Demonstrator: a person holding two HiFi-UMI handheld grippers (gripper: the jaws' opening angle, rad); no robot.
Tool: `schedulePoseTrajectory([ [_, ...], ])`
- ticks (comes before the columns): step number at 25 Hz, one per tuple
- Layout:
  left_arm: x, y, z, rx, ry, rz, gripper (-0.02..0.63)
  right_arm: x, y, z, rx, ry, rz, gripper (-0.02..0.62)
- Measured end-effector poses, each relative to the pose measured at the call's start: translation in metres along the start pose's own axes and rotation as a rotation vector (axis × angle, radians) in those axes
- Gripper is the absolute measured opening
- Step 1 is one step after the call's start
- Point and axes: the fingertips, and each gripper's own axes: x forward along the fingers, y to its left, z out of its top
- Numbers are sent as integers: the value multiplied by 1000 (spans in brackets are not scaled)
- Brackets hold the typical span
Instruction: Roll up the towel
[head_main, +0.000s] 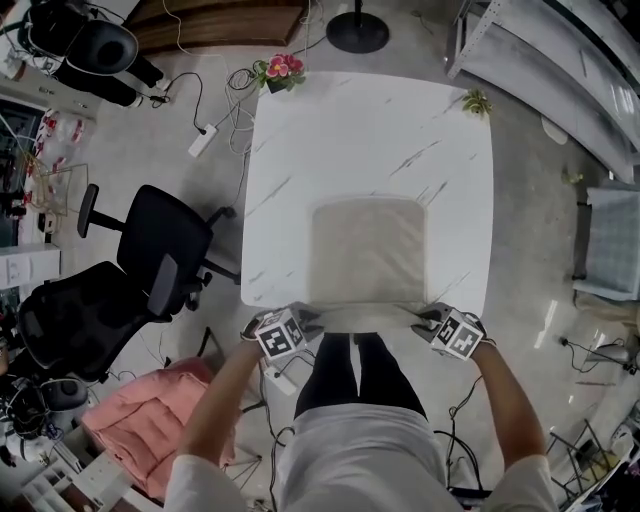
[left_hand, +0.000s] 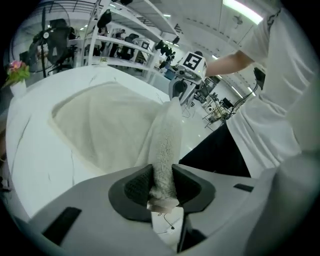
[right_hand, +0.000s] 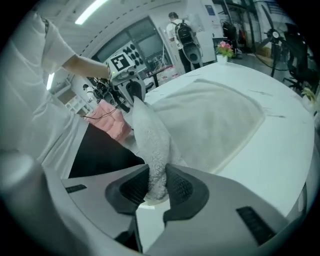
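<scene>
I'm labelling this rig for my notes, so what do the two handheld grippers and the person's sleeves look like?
The left gripper and right gripper are both light grey plastic shells with black ribbed pads. Each carries a white cube printed with black square markers. The person wears a white short-sleeved shirt.

- In the head view I get bright, even indoor light. The white table (head_main: 370, 120) is nearly washed out and its marbling is faint.
- The polished floor (head_main: 545, 325) shows streaky glare on the right.
- A ceiling strip light (left_hand: 242, 10) blows out to pure white in the left gripper view.
- Both gripper views are fisheye, with black corners and straight lines bowed near the edges.
- The towel (right_hand: 150, 145) pile reads sharp, while the right gripper's (right_hand: 156, 187) grey housing nearest the lens looks soft.
- Shadows are faint and soft-edged.
</scene>
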Motion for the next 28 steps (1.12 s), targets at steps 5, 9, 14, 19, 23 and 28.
schedulePoseTrajectory([
  [5, -13, 46, 22, 35, -13, 167, 137, -5, -40, 16, 5, -20, -106, 110],
  [9, -18, 77, 29, 75, -11, 300, 172, -7, -72, 29, -24, -10, -208, 136],
  [14, -14, 107, 28, 91, 16, 425, 247, -6, -108, 37, -9, -7, -332, 215],
  [19, -11, 113, 36, 108, 11, 457, 250, -5, -112, 43, -76, 4, -393, 216],
  [23, -32, 94, 47, 131, -71, 468, 250, -26, -90, 61, -91, -112, -396, 216],
  [28, -32, 50, 51, 232, -107, 428, 256, -27, -45, 58, -161, -121, -302, 218],
])
